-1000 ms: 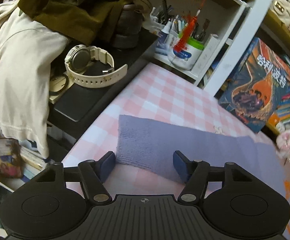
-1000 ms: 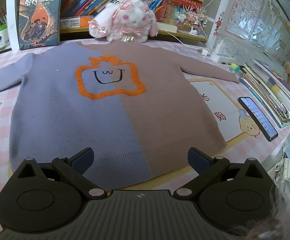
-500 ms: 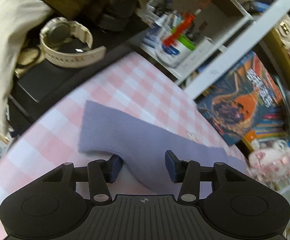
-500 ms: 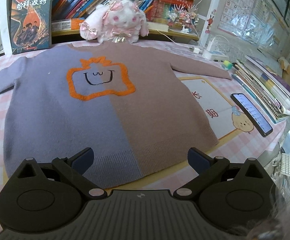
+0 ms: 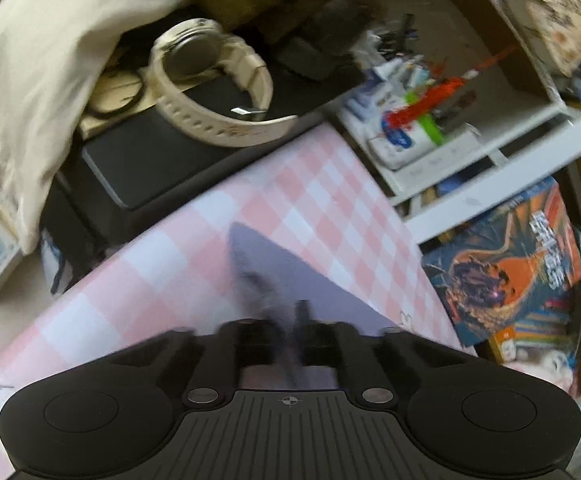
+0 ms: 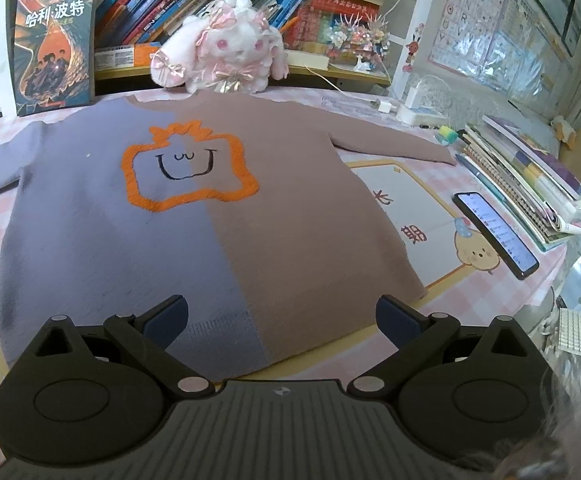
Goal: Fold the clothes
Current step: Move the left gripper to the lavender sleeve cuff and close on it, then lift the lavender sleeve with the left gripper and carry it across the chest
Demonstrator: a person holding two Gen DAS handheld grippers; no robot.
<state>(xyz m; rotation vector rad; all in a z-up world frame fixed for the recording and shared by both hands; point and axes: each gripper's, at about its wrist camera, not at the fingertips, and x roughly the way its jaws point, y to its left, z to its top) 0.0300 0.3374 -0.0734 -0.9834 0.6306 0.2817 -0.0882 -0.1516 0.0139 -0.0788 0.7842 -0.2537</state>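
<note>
A sweater (image 6: 210, 220), half purple and half mauve with an orange-framed face, lies flat and face up on the pink checked table (image 6: 430, 364). My right gripper (image 6: 282, 314) is open and empty, hovering over the sweater's bottom hem. In the left wrist view my left gripper (image 5: 286, 320) is shut on the purple left sleeve (image 5: 290, 276) near its cuff, and the cuff end sticks out ahead of the fingers. The view is blurred by motion.
A white watch (image 5: 210, 92) sits on a black box beyond the table's left edge, with a pen cup (image 5: 406, 140) on a shelf. A plush toy (image 6: 218, 56), books (image 6: 530, 176), a phone (image 6: 494, 236) and a charger (image 6: 414, 108) ring the sweater.
My left gripper has closed from open onto the purple sleeve and the view has swung. My right gripper stays open and has drifted slightly over the hem.
</note>
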